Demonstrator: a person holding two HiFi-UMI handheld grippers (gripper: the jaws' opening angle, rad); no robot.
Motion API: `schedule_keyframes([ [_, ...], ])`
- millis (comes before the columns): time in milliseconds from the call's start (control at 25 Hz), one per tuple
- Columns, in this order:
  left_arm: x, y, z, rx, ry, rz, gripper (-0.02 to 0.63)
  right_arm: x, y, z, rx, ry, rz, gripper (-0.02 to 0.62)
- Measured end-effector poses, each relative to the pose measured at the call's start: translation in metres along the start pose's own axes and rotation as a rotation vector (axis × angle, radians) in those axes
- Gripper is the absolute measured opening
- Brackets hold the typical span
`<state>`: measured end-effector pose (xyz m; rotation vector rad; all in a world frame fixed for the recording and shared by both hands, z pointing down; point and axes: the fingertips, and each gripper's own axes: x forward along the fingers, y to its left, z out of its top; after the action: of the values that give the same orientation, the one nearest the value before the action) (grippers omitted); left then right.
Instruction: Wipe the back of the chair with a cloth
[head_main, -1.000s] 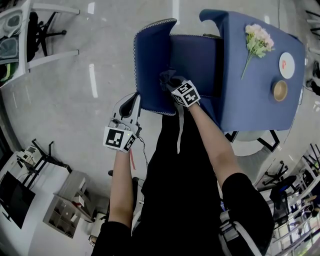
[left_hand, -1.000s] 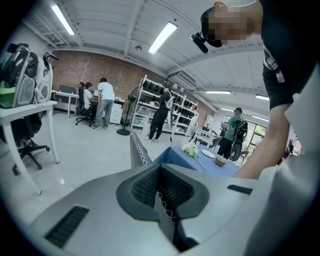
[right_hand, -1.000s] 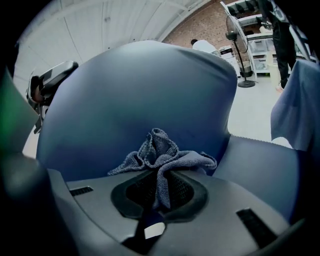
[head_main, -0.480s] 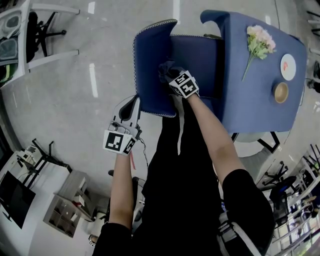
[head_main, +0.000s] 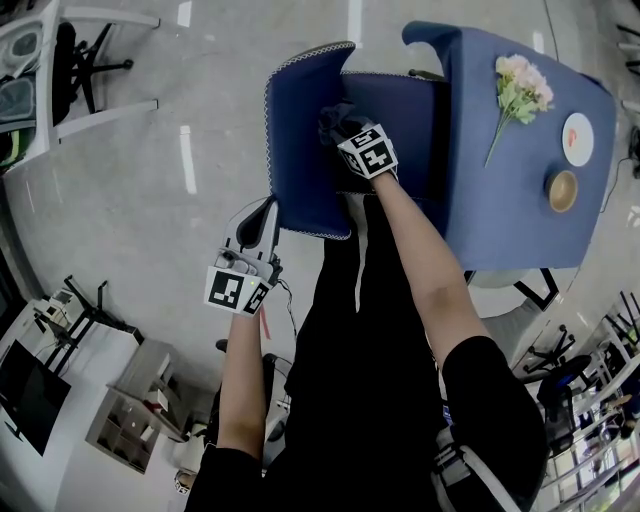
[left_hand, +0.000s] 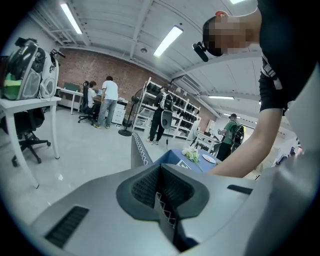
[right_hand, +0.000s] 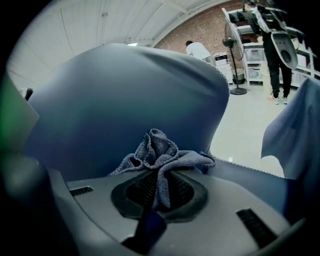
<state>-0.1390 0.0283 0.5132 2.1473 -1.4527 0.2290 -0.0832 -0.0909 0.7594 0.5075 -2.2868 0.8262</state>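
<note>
Blue fabric covers the table (head_main: 520, 210) at the far right, and the blue chair (head_main: 300, 150) is set close against its left side. The chair's back, edged in pale stitching, is met on the side facing the table by the right gripper (head_main: 342, 128), whose jaws are clamped on a bunched grey-blue cloth (right_hand: 159, 150). The cloth is pressed against the upholstery. The left gripper (head_main: 256, 218) is held just beside the back's near left edge, its jaws closed together with nothing between them.
</note>
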Motion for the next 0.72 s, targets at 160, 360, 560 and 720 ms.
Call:
schedule_keyframes([
  [160,0.003,-0.001,0.0,0.018,0.0,0.002,0.025,0.005,-0.015,0.017,0.014,0.0,-0.018,0.059],
  [360,0.003,-0.001,0.001,0.008,-0.022,0.023,0.025,0.008,-0.038,0.033,0.064,-0.049,-0.038,0.059],
  [560,0.003,0.001,-0.002,0.005,-0.037,0.03,0.025,0.012,-0.062,0.052,0.101,-0.067,-0.062,0.058],
  [720,0.002,0.002,0.0,0.012,-0.047,0.035,0.025,0.014,-0.071,0.056,0.032,-0.046,-0.074,0.058],
])
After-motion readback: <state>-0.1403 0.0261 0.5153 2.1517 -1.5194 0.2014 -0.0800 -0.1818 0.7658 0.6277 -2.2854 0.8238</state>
